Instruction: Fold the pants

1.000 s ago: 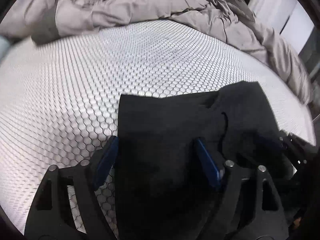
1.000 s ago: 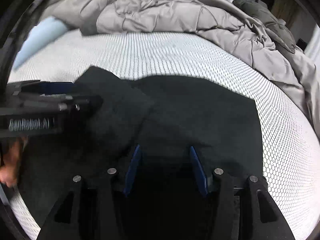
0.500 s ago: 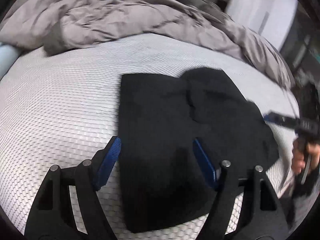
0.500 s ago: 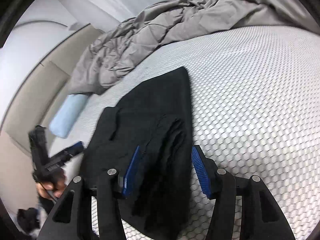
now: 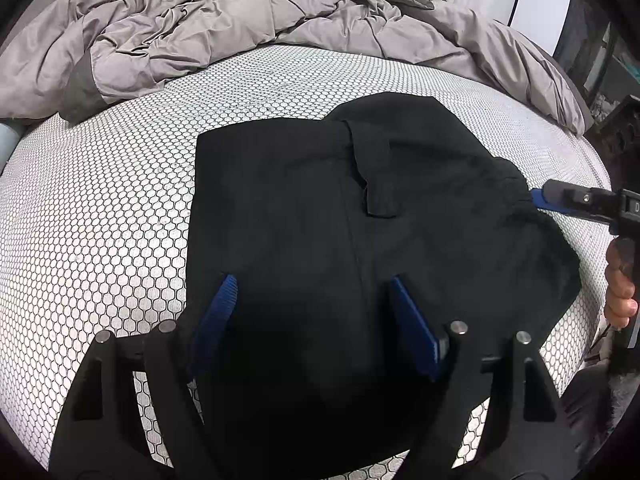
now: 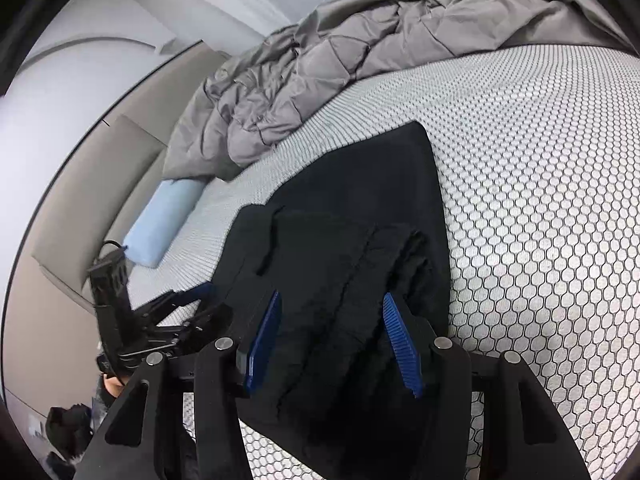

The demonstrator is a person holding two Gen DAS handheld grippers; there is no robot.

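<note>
Matte black pants [image 5: 320,208] lie folded square on honeycomb-knit mattress [image 5: 100,216]; left tongs [image 5: 312,320] widening, right tongs [image 6: 332,340] spread, both empty.

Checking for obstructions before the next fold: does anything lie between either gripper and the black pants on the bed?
Nothing visible does. The black pants lie directly under the left gripper, whose jaws are opening, and the right gripper. The grey duvet and blue pillow sit apart, farther up the mattress.
</note>
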